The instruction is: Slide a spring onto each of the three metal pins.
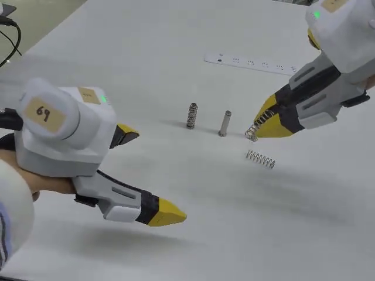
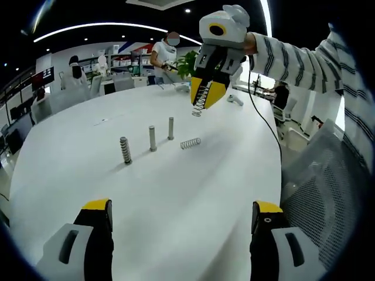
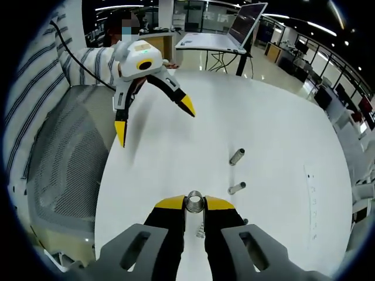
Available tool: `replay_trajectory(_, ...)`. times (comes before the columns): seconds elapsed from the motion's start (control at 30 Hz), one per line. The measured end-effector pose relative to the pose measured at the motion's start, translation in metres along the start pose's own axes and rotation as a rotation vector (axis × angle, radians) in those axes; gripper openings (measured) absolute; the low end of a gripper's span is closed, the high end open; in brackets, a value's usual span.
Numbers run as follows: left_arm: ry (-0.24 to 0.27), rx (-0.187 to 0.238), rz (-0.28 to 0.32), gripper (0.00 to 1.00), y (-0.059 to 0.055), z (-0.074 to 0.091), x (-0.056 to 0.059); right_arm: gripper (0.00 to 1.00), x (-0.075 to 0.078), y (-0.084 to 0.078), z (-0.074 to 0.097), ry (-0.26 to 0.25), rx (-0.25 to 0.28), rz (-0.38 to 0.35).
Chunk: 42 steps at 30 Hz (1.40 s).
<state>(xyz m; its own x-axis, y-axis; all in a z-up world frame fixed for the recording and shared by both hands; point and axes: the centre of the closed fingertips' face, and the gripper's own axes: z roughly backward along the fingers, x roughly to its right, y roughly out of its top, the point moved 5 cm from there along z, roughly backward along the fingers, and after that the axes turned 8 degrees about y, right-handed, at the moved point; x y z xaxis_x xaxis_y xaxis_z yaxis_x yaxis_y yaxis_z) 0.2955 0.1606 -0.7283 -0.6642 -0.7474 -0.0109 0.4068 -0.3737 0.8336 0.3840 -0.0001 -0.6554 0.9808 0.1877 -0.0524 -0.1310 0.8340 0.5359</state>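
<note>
My right gripper [image 1: 262,124] is shut on a spring [image 1: 258,124] and holds it slanted just above the table, right of the pins; the spring's end [image 3: 194,202] shows between its yellow tips. The left pin [image 1: 191,116] wears a spring. The bare middle pin [image 1: 225,123] stands upright beside it. A third pin [image 2: 170,128] stands farthest in that row. One loose spring [image 1: 260,158] lies flat on the table near the held one. My left gripper [image 1: 149,175] hovers open and empty at the near left, well short of the pins.
A white power strip [image 1: 252,63] lies beyond the pins. The white table [image 1: 234,234] stretches bare in front. A mesh chair [image 2: 328,193] stands at the table's edge, and people stand at desks in the background.
</note>
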Motion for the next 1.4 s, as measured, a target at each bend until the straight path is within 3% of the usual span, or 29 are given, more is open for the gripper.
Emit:
replay_trajectory(0.1, 0.005, 0.008, -0.007, 0.97, 0.001, 0.000, 0.000, 0.08, 0.009, 0.000, 0.002, -0.009, -0.017, 0.003)
replay_trajectory(0.2, 0.042, 0.011, 0.027, 0.97, 0.002, 0.001, -0.006, 0.08, 0.017, -0.001, 0.002, -0.031, -0.040, 0.021)
replay_trajectory(0.4, 0.044, 0.013, 0.028, 0.98, 0.004, 0.004, -0.009, 0.08, 0.025, 0.002, 0.000, -0.035, -0.068, 0.046)
replay_trajectory(0.5, 0.056, 0.009, 0.001, 0.96, 0.002, 0.005, -0.011, 0.08, 0.031, 0.004, 0.000, -0.035, -0.084, 0.059)
replay_trajectory(0.7, 0.040, 0.003, 0.019, 0.98, 0.000, 0.006, -0.008, 0.08, 0.050, 0.006, 0.003, -0.020, -0.133, 0.092)
replay_trajectory(0.9, 0.039, -0.004, 0.039, 0.97, -0.003, 0.008, -0.011, 0.08, 0.064, 0.010, 0.000, -0.014, -0.145, 0.110)
replay_trajectory(1.17, 0.049, -0.001, 0.012, 0.97, -0.005, 0.007, -0.012, 0.08, 0.075, 0.010, -0.010, 0.008, -0.165, 0.121)
replay_trajectory(1.4, 0.042, -0.020, 0.027, 0.97, -0.009, 0.005, -0.012, 0.08, 0.082, 0.007, -0.019, 0.026, -0.174, 0.113)
